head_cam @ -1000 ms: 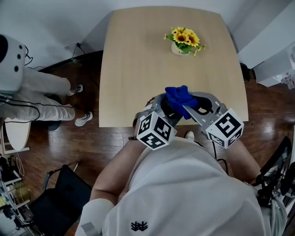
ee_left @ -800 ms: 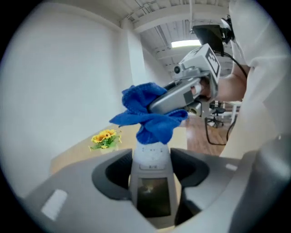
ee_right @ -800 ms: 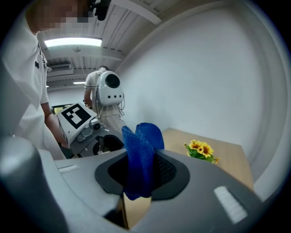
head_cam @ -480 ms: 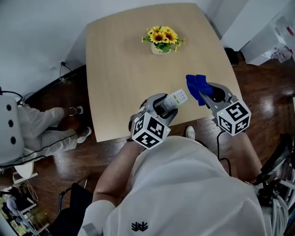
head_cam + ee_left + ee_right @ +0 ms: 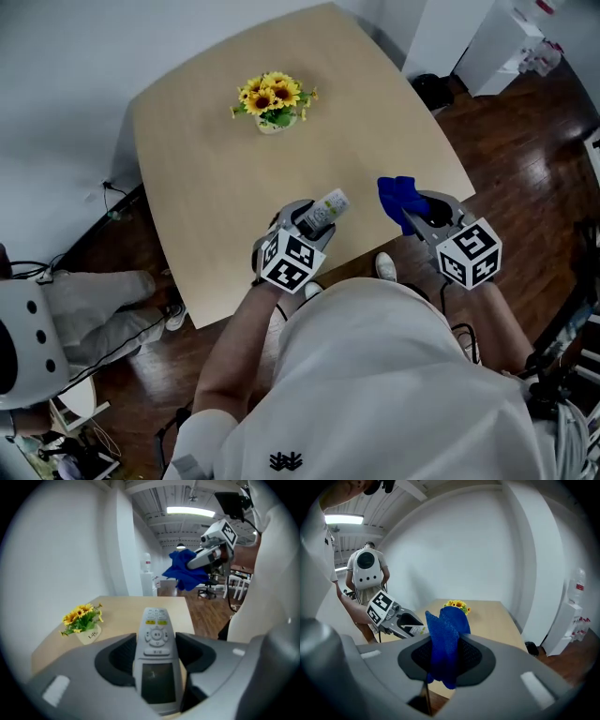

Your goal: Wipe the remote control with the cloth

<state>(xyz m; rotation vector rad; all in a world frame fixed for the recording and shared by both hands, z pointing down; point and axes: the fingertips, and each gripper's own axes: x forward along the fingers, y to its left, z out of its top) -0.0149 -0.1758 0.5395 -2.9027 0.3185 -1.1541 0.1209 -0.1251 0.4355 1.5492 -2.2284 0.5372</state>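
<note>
My left gripper [image 5: 307, 223] is shut on a grey remote control [image 5: 323, 210], held above the near edge of the light wooden table [image 5: 225, 178]. In the left gripper view the remote control [image 5: 156, 644] lies buttons-up between the jaws, and my left gripper [image 5: 156, 656] clamps its lower half. My right gripper [image 5: 419, 212] is shut on a blue cloth [image 5: 397, 197], held in the air to the right of the remote and apart from it. The blue cloth [image 5: 444, 644] stands bunched up between the jaws of my right gripper [image 5: 445, 656]. The other gripper's cloth [image 5: 185, 569] shows raised at upper right.
A small pot of sunflowers [image 5: 272, 99] stands toward the table's far side. A person in white with a backpack [image 5: 28, 337] stands at the left on the dark wood floor. White furniture [image 5: 511, 37] stands beyond the table's right corner.
The grippers have drawn apart: the cloth, bunched over the remote a second ago, now hangs off to the right. The head view has swung, so the table sits further left.
</note>
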